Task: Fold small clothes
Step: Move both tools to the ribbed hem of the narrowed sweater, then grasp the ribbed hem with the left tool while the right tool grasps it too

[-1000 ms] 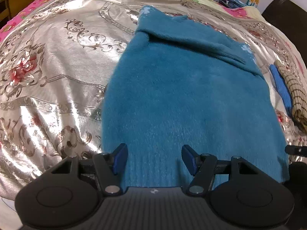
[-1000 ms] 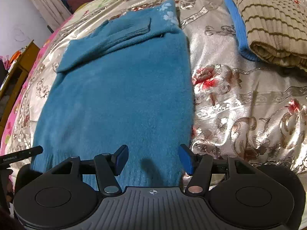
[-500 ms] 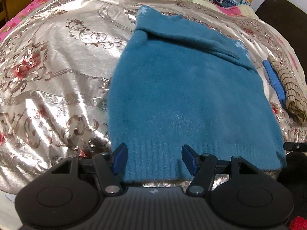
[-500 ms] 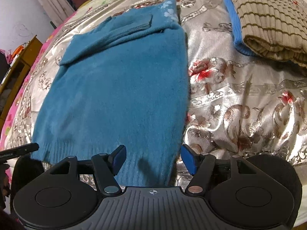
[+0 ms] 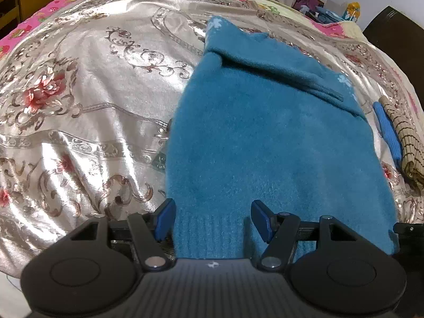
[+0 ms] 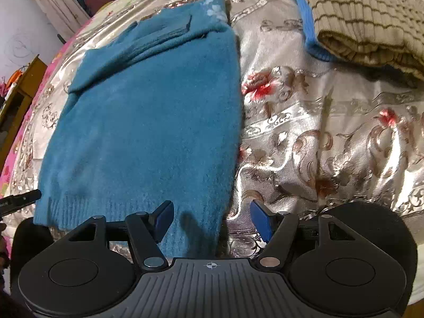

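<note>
A teal fuzzy sweater (image 5: 267, 143) lies flat on the bed (image 5: 79, 111), over its shiny floral bedspread, sleeves already folded across the chest at the far end and the ribbed hem (image 5: 212, 233) nearest the cameras. Starting at the left, the left hand-held gripper (image 5: 213, 220) has its blue pads spread wide, straddling the hem's left corner without pinching it; the left pad sits just at the sweater's side edge. To grip well, it seems best to lower until one pad slides under both knit layers at the hem, then close firmly, since this thick pile will likely slip from a shallow bite. Moving right, the right hand-held gripper (image 6: 212, 218) is likewise spread apart, hovering over the hem's right corner, with its right pad out over bare bedspread beside the sweater. It should take a matching bite at the same depth from the edge, so both corners lift level. The next move is probably carrying the hem up toward the folded sleeves (image 6: 148, 37); keeping the two grippers parallel would keep the fold line straight. Further right, a folded striped tan knit (image 6: 365, 18) with a blue edge rests well apart, out of the way.
</note>
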`<state>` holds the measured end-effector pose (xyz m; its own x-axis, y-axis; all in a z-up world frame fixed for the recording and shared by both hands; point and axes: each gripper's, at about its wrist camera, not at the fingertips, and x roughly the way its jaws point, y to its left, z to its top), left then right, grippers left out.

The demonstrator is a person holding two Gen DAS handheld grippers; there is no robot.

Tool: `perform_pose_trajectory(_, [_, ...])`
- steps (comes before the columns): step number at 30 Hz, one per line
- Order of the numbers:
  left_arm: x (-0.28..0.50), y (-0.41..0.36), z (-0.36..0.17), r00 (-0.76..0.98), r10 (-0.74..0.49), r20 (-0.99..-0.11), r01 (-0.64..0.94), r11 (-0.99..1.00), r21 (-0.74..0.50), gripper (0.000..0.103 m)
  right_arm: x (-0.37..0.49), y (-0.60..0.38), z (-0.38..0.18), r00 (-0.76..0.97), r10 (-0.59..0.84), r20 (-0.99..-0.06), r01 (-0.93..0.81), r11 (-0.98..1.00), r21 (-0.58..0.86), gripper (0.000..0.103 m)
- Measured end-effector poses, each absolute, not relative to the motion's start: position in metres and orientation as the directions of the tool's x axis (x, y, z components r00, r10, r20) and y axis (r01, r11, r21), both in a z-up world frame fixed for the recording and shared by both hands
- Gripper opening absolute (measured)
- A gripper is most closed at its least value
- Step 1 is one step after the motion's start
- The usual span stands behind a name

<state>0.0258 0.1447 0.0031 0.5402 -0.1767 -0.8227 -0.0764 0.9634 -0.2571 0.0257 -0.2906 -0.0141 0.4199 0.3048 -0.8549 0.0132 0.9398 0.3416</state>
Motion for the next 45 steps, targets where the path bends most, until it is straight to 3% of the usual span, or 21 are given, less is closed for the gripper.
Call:
perform_pose_trajectory(21, [0.033,0.155,-0.01,0.49,-0.222,-0.843,-0.066,0.955,-0.29,0.064,0.034,-0.286,-0.02,0.409,0.415,-0.813,0.006,0.889,0.457,0.066])
perform_pose_trajectory(26, [0.035,0.151,-0.009,0.477,-0.221,-0.851,-0.058,0.958,-0.281,0.056,0.041,-0.29,-0.027,0.42,0.439,-0.794,0.044,0.864,0.501,0.061])
perform_pose_trajectory(31, [0.034,0.153,-0.01,0.481,-0.209,-0.851,-0.067,0.959,-0.274,0.046,0.041,-0.297,-0.031,0.454,0.408,-0.792,0.106,0.858,0.503,0.037])
perform_pose_trajectory(45, [0.044,0.153,-0.018,0.431,-0.256,-0.866,-0.089,0.942,-0.323,0.046,0.049,-0.297,-0.038,0.444,0.46,-0.769,0.101,0.827,0.553,0.035])
